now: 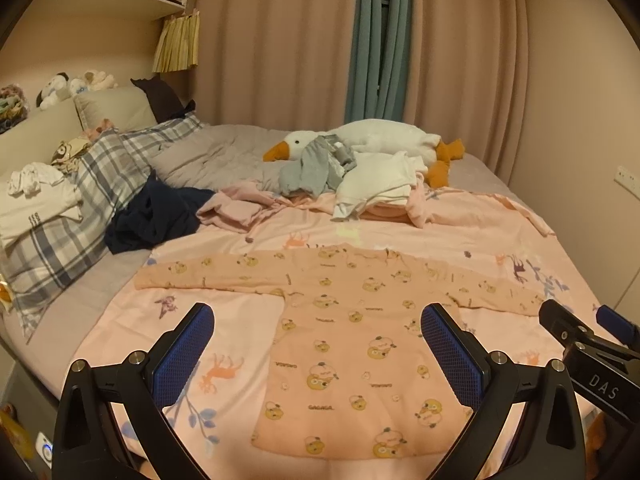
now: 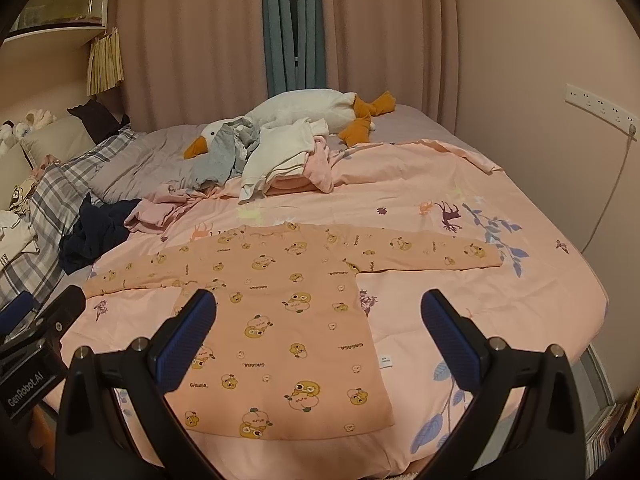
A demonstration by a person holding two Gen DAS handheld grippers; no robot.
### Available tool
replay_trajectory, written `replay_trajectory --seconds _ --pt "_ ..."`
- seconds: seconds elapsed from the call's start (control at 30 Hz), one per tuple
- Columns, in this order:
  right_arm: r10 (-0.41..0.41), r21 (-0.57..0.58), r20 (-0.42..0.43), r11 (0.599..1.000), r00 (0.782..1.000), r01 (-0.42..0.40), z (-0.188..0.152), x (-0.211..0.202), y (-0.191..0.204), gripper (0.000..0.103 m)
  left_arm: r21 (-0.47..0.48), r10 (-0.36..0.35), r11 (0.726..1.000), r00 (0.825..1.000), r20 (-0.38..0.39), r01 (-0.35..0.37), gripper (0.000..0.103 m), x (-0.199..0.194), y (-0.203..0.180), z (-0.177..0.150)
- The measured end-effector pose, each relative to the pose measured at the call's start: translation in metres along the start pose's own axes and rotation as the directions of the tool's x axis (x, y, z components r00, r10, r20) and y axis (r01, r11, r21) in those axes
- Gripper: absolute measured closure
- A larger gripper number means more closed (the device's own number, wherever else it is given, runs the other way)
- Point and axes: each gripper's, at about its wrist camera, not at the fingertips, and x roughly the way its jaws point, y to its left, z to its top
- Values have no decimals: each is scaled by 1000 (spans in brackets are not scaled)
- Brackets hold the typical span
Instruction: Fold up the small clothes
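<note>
Pink shirt (image 1: 352, 344) spread flat with sleeves out on the bed (image 1: 460, 220), clothes pile (image 1: 360, 180) beyond the shirt, left hand-held gripper (image 1: 318, 344) and right hand-held gripper (image 2: 318, 328) both wide, empty, above the shirt

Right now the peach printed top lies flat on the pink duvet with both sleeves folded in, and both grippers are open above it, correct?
Not quite: both sleeves of the peach printed top are spread straight out, as the right wrist view shows. The rest holds.

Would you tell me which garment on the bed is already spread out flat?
The peach cartoon-print top, sleeves outstretched, nearest both open grippers; the grey, white and navy clothes lie crumpled.
</note>
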Motion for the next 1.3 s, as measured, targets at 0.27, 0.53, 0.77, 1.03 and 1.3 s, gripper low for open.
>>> replay_trajectory --seconds 0.27,0.53,0.77,1.03,1.3 --pt "-4 9 2 1000 1000 4 1 0 -2 0 0 8 1000 1000 4 -8 1 0 -2 0" --pt "-11 18 8 1000 1000 11 1 -2 -5 0 2 7 1000 1000 6 -7 1 -2 -1 1" --pt "-7 23 8 1000 1000 7 1 -3 -6 0 4 8 1000 1000 4 -8 1 -1 -2 2" --pt "-15 24 6 1000 1000 15 1 -3 -6 0 0 5 1000 1000 1 -5 1 0 -2 3" --pt "-7 15 6 1000 1000 7 2 -2 -5 0 7 3 1000 1000 -1 -3 1 2 -2 3"
